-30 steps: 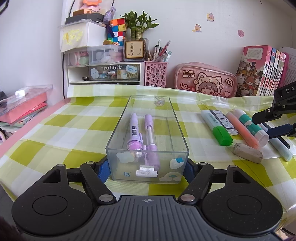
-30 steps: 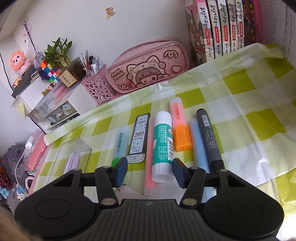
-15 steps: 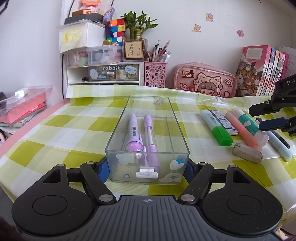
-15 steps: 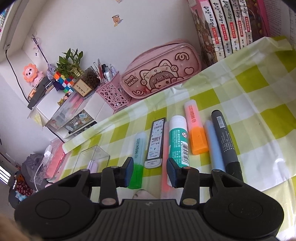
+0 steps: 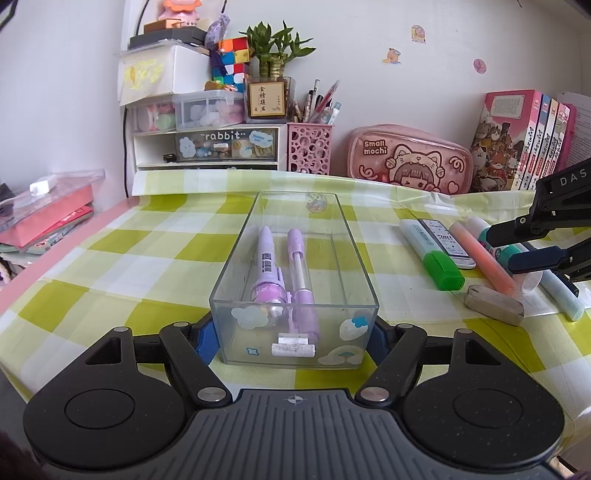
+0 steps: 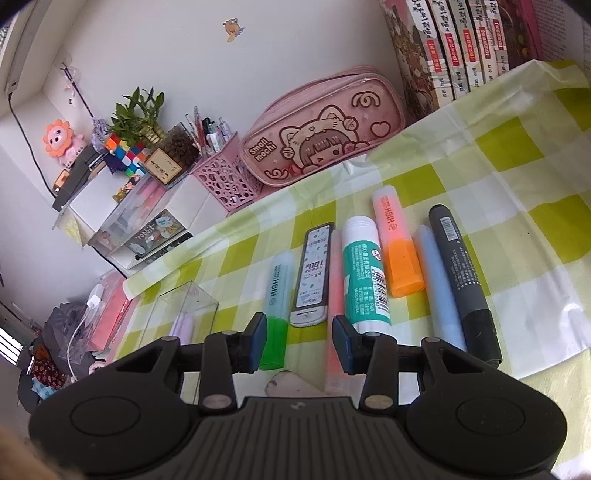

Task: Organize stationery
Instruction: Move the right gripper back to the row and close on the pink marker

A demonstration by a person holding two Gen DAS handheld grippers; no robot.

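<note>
Setting: a home study desk, likely a child's. Indicators — checked yellow-green tablecloth [image 5: 155, 254], pink cartoon pencil case [image 5: 410, 162], pink pen holder [image 5: 309, 148], "rabbit" drawer organizer [image 5: 225, 142], puzzle cube [image 5: 232, 61], potted bamboo [image 5: 275, 48], illustrated books [image 5: 517, 140], wall stickers [image 5: 417, 33].

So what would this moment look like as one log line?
left tongs: shut on box | right tongs: open, over pens | box: two pens inside

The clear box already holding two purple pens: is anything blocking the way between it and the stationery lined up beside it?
Nothing visible. Bare checked tablecloth separates the clear box from the nearest item, the green highlighter. The box has no lid, and the right gripper hangs open above the row.
</note>
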